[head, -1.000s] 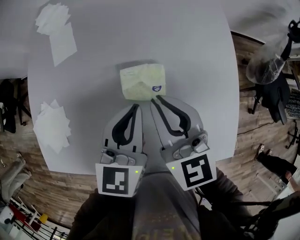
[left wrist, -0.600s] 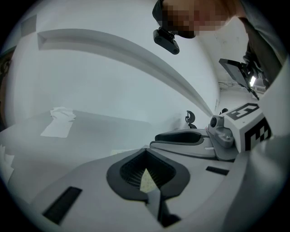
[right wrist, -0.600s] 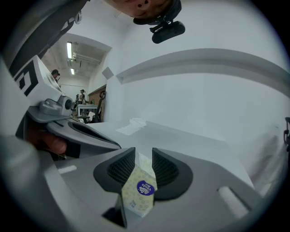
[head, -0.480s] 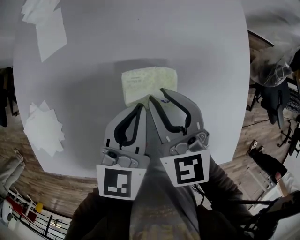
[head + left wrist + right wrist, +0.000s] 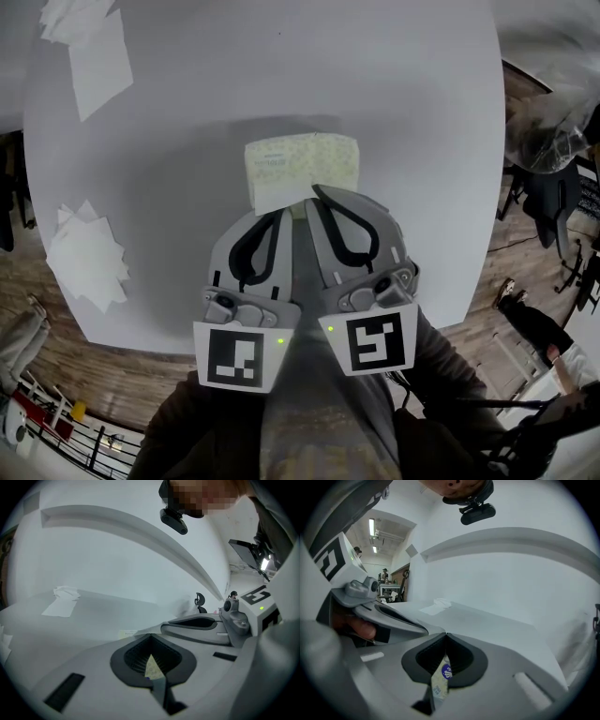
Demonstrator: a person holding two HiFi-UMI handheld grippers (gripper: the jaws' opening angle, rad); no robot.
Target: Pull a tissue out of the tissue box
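Head view: left gripper (image 5: 280, 216) and right gripper (image 5: 318, 191), side by side, each with jaws closed on the near edge of the tissue pack (image 5: 302, 159) lying on the table (image 5: 403, 94) just ahead.

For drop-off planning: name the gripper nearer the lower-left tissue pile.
Left. Both grip the tissue pack; left gripper sits right of the tissue pile, right gripper beyond it.

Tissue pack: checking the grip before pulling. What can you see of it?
The pale yellow-green soft tissue pack lies flat on the round white table, rectangular and crinkled. A round blue sticker marks its near edge, where the left hand-held gripper and right hand-held gripper are both shut on it.
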